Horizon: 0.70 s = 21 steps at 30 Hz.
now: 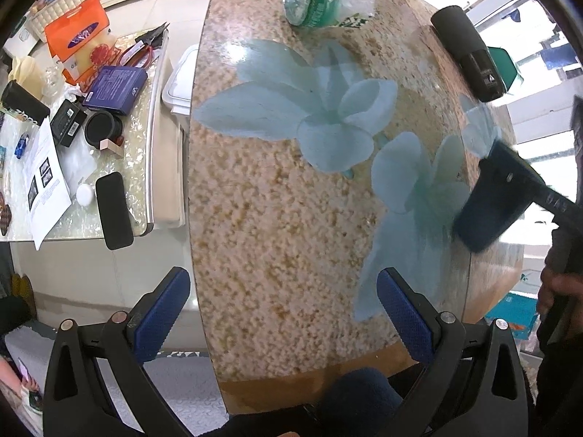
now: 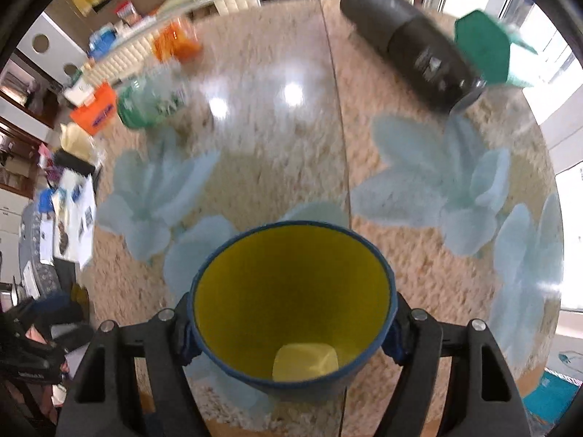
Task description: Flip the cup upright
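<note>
The cup [image 2: 291, 302] is dark blue outside and yellow inside. My right gripper [image 2: 291, 322] is shut on it, one pad on each side of its wall, with its open mouth facing the camera. In the left wrist view the cup [image 1: 488, 204] is held tilted above the right part of the table, blurred by motion. My left gripper [image 1: 282, 313] is open and empty, over the near edge of the table.
The round table [image 1: 277, 218] has a beige pebble top with pale blue flowers. A black cylinder [image 1: 468, 52] lies on its side at the far right. A green-labelled bottle [image 1: 320, 0] lies at the far edge. A cluttered side table [image 1: 145, 167] stands left.
</note>
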Tool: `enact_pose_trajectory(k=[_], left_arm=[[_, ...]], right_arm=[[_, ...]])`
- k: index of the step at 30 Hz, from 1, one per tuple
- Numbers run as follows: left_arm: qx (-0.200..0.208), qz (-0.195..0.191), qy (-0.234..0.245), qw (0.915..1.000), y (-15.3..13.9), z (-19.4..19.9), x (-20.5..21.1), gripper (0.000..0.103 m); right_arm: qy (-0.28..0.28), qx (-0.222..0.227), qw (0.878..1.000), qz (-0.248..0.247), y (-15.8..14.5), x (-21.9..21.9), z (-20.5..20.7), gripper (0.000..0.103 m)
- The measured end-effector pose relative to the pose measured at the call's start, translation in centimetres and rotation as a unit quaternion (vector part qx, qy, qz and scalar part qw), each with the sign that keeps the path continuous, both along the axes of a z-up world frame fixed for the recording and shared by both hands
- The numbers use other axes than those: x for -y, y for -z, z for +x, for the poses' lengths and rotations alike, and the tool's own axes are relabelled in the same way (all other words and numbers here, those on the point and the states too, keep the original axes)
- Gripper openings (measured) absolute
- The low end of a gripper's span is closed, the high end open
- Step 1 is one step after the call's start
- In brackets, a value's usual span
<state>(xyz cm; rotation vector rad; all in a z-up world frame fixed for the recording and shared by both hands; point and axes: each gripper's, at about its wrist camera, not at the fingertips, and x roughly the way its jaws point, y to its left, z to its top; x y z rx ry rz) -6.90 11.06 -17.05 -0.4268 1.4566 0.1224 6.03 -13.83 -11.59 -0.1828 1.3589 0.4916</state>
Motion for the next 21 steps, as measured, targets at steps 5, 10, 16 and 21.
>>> enact_pose_trajectory(k=[5,10,16,21], left_arm=[[-0.006,0.012,0.009,0.9999,0.0,-0.4,1.1,0.103],[-0.009,0.019,0.018,0.9996,-0.2,-0.5,2.6,0.103],[-0.004,0.032,0.027,0.9991,-0.8,-0.2,4.8,0.103],[-0.006,0.039,0.028,0.9988,-0.7,-0.1,6.2,0.103]], right_arm=[[0.0,0.038,0.999,0.029,-0.1,1.7,0.6,0.073],[-0.003,0.065,0.996,0.055,0.0,3.6,-0.5,0.073],[-0.03,0.111,0.991,0.062,0.4,1.2,-1.7,0.073],[-0.053,0.145,0.985,0.079,0.4,2.2,-3.5,0.073]])
